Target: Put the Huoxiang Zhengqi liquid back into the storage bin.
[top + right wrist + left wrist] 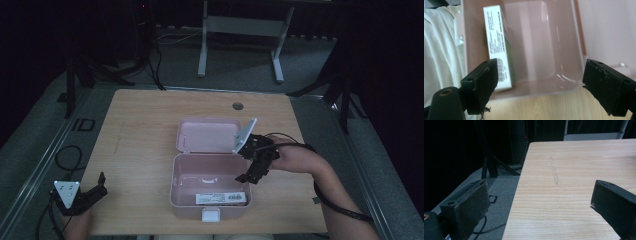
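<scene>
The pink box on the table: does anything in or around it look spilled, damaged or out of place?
Nothing stands out. The pink box sits open on the table, lid back, with one white carton lying flat along its near wall. No spill or damage is visible.

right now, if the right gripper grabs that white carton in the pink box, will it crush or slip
The white carton looks like thin printed cardboard, so probably light and apt to dent under a hard squeeze. It lies flat against the pink box wall, so it should slide, not roll. The right gripper hangs open.
</scene>
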